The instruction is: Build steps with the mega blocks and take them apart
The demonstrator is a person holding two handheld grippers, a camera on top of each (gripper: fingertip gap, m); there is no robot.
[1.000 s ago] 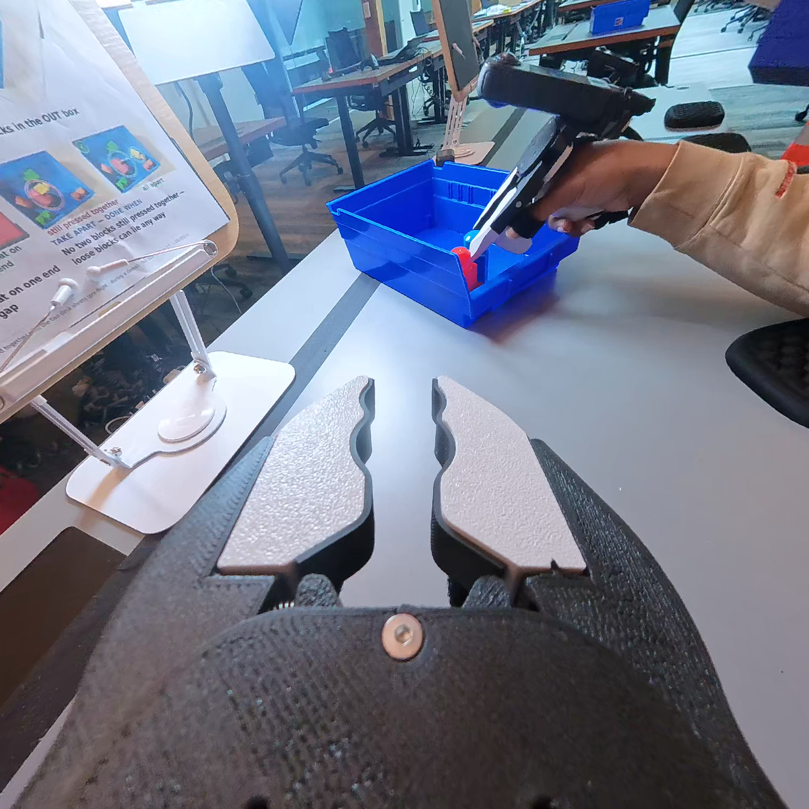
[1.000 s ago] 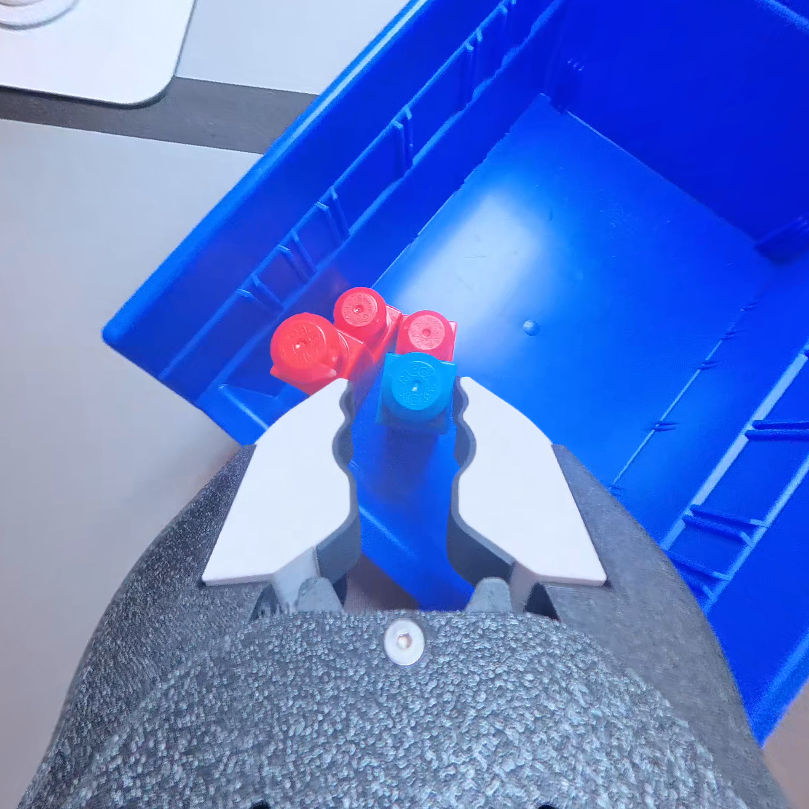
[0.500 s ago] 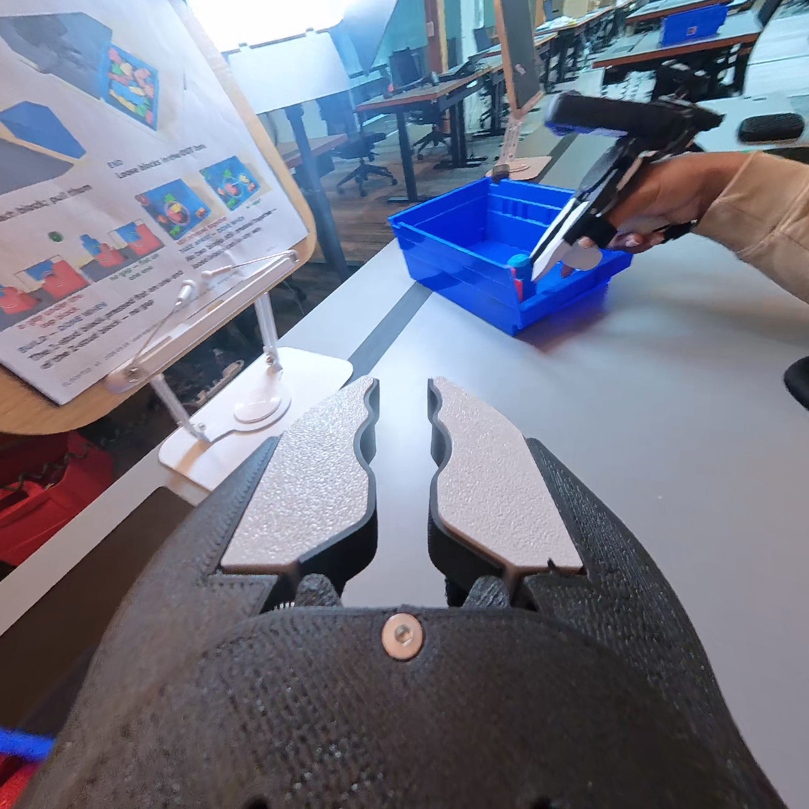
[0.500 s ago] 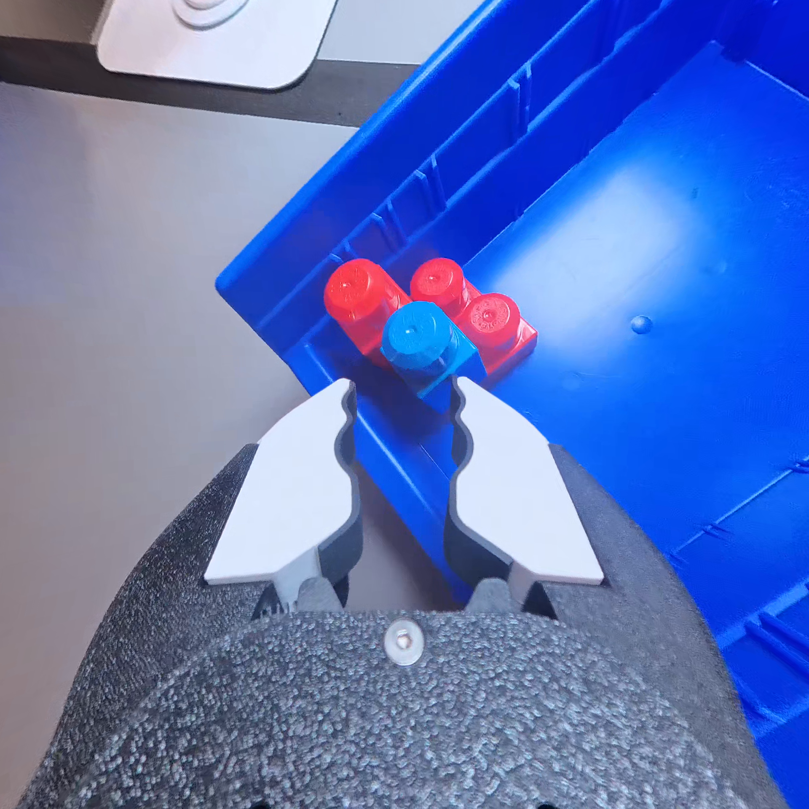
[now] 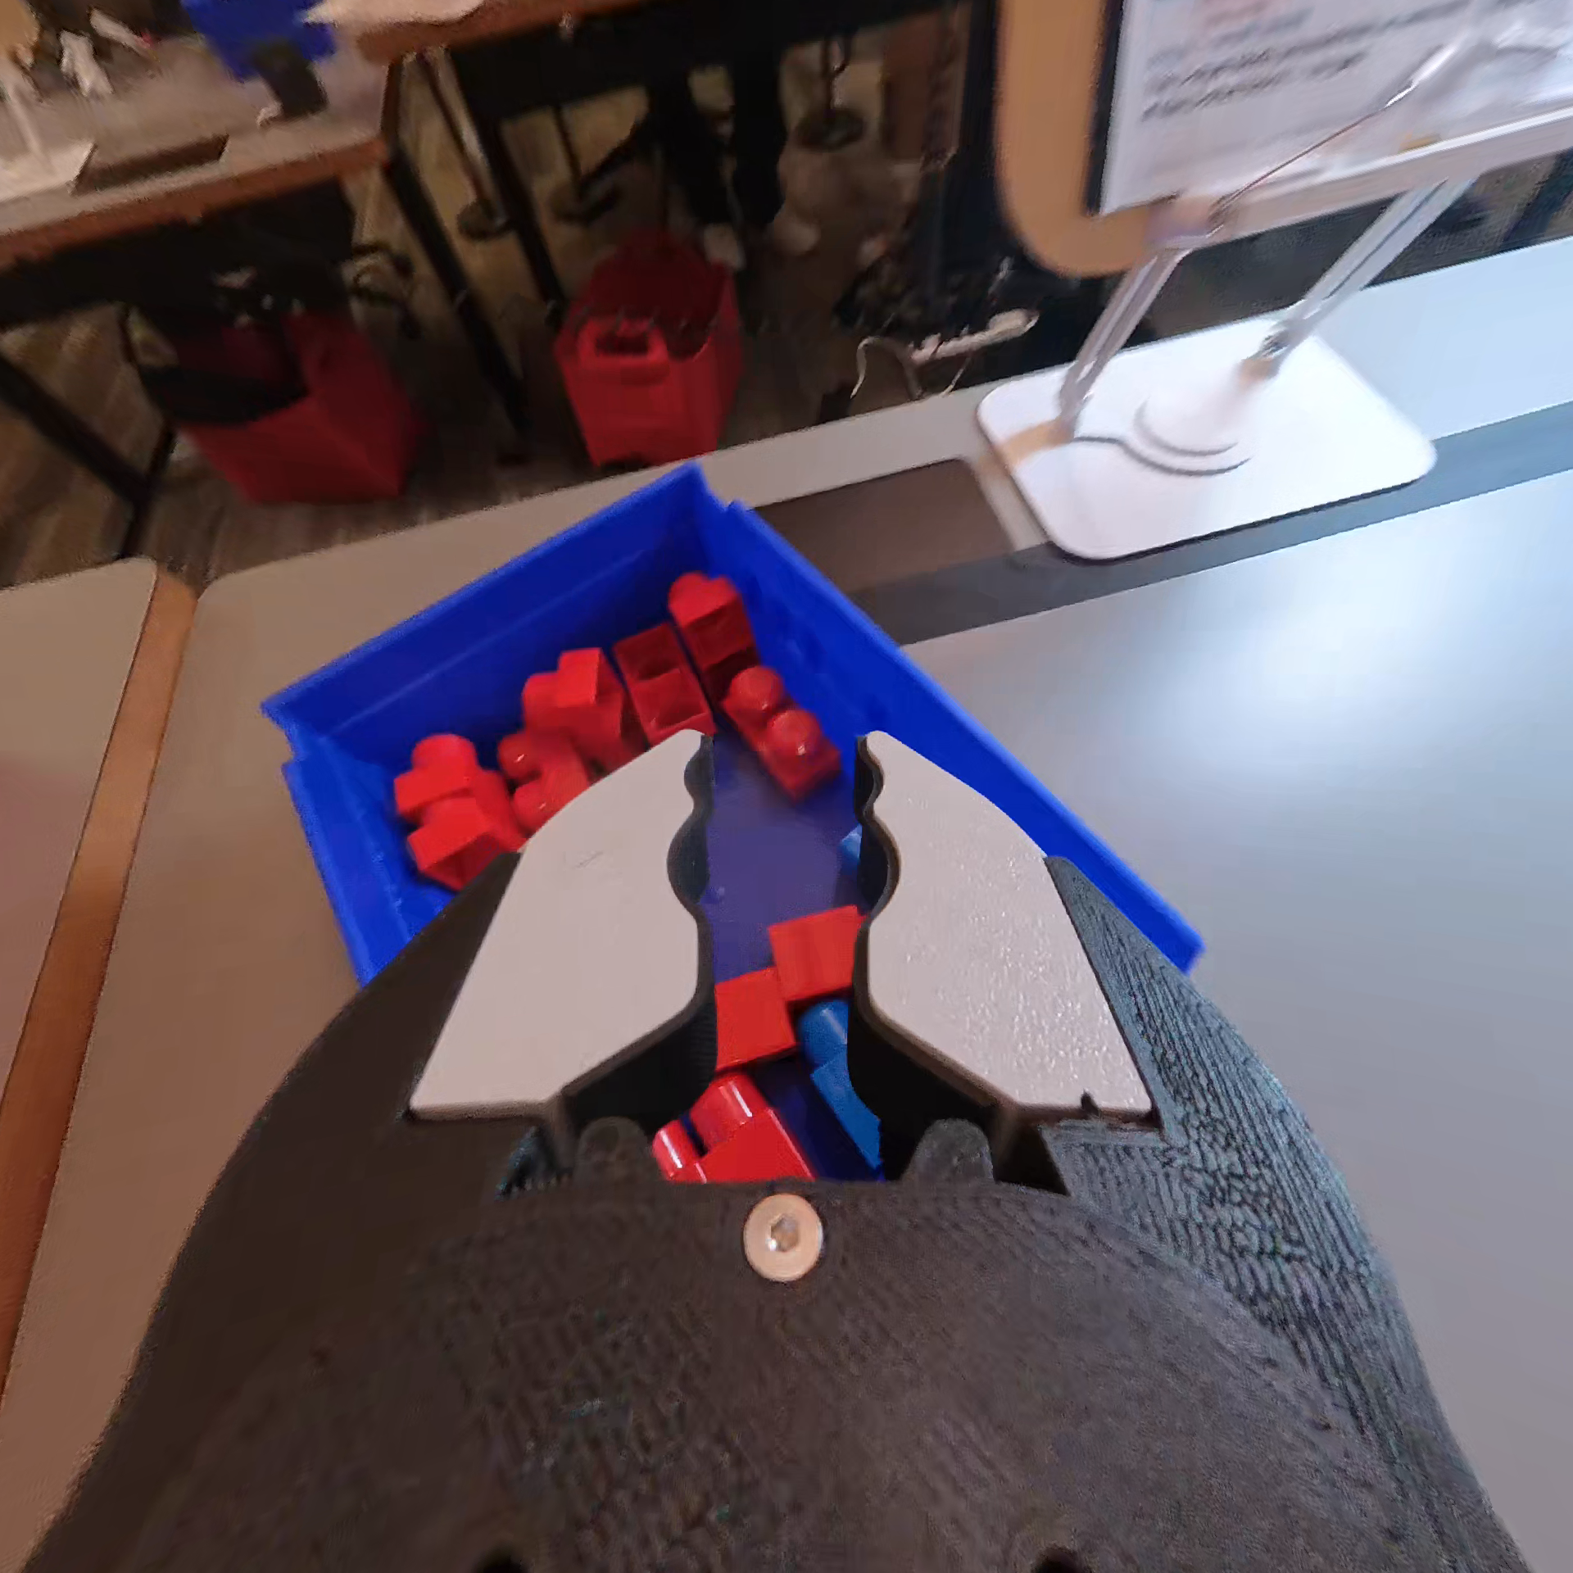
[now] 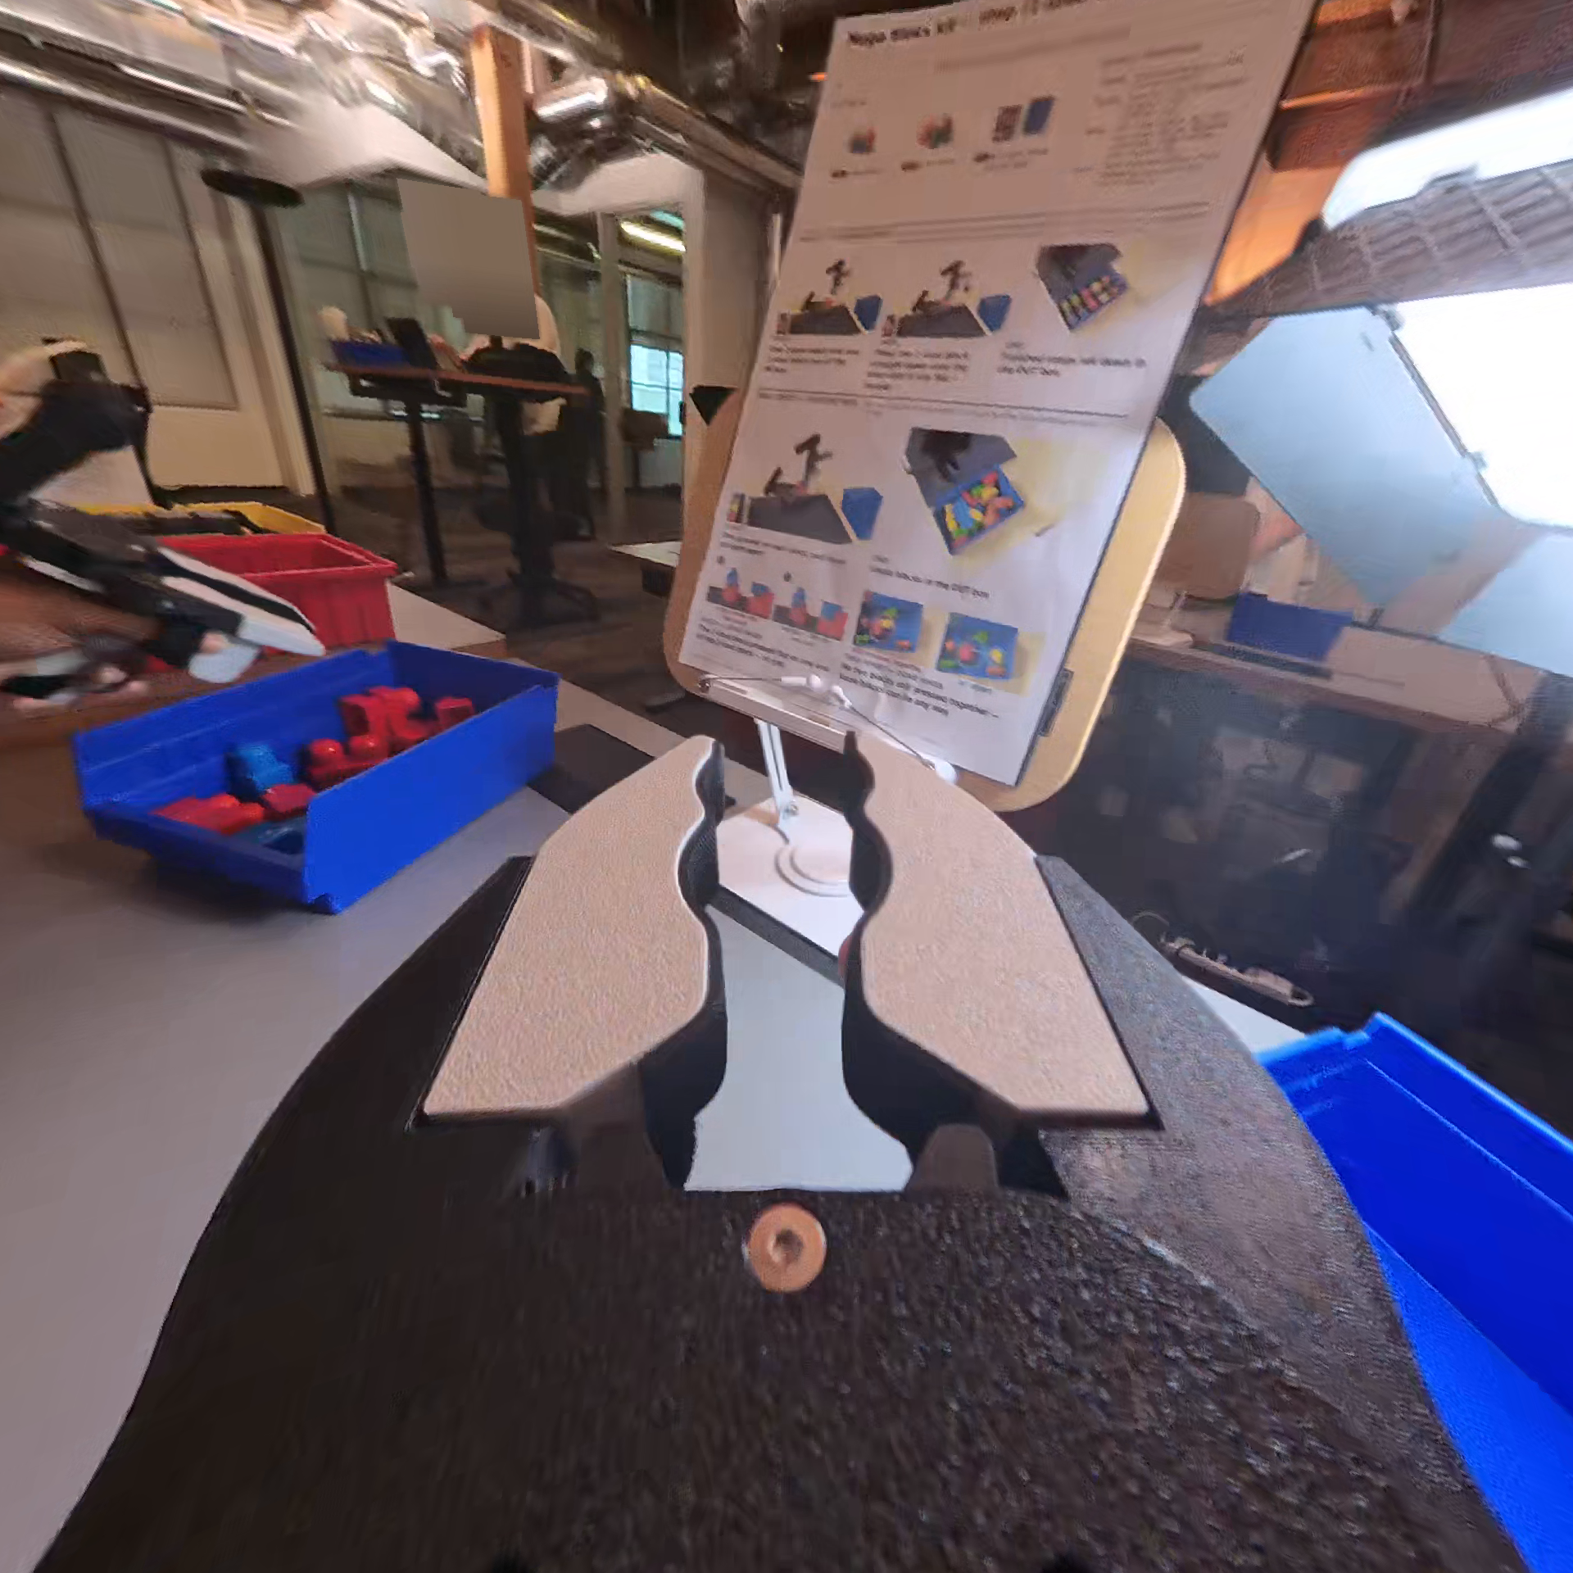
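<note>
A blue bin (image 5: 902, 681) on the grey table holds several loose red mega blocks (image 5: 579, 715) and a few blue blocks (image 5: 830, 1034). My left gripper (image 5: 783, 749) is open and empty, held just above this bin and pointing down into it; a red block (image 5: 809, 953) lies below the gap between its fingers. The right wrist view shows the same bin (image 6: 408, 817) at the left with red blocks (image 6: 383, 715), a blue block (image 6: 255, 766) and the left gripper (image 6: 302, 634) over it. My right gripper (image 6: 781, 749) is open and empty above the table.
An instruction board (image 6: 936, 426) on a white stand (image 6: 817, 860) stands at the table's far edge; its base also shows in the left wrist view (image 5: 1209, 443). A second blue bin (image 6: 1464, 1192) sits at the lower right. A red bin (image 6: 298, 570) stands behind the block bin. Some 50 cm of space lies between my two pairs of fingers.
My left gripper swung from open table to above the bin of loose blocks. My right gripper left the joined red and blue blocks in the other bin, lifted away, and now faces the board.
</note>
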